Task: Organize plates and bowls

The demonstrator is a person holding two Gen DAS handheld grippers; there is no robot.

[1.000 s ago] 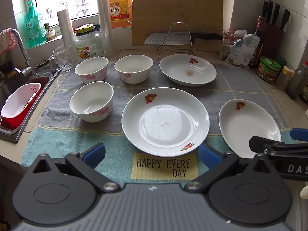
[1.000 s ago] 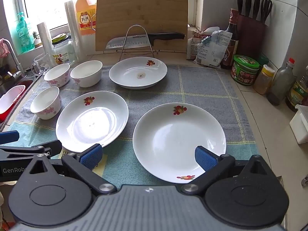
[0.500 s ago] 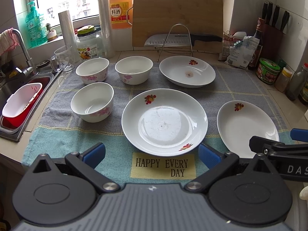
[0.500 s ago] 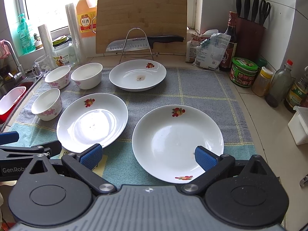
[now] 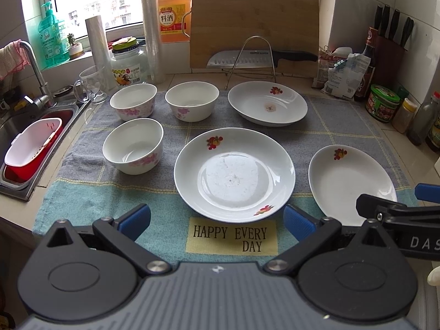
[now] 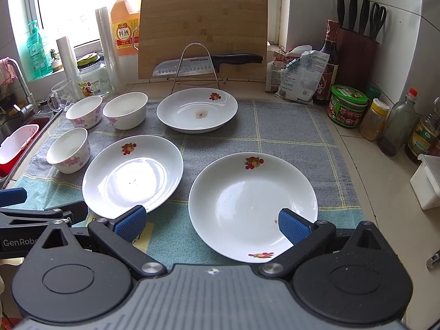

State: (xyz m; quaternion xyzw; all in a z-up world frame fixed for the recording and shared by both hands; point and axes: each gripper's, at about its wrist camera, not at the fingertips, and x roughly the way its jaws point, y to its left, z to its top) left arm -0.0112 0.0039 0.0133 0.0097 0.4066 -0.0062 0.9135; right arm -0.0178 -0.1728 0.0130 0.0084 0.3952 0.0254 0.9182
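My left gripper and right gripper both hang wide open and empty at the towel's near edge, ready to reach. Three plates and three bowls lie apart on it, not yet stacked.

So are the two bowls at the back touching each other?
Apart. The left wrist view shows a strip of grey towel between the back left bowl and the back right bowl.
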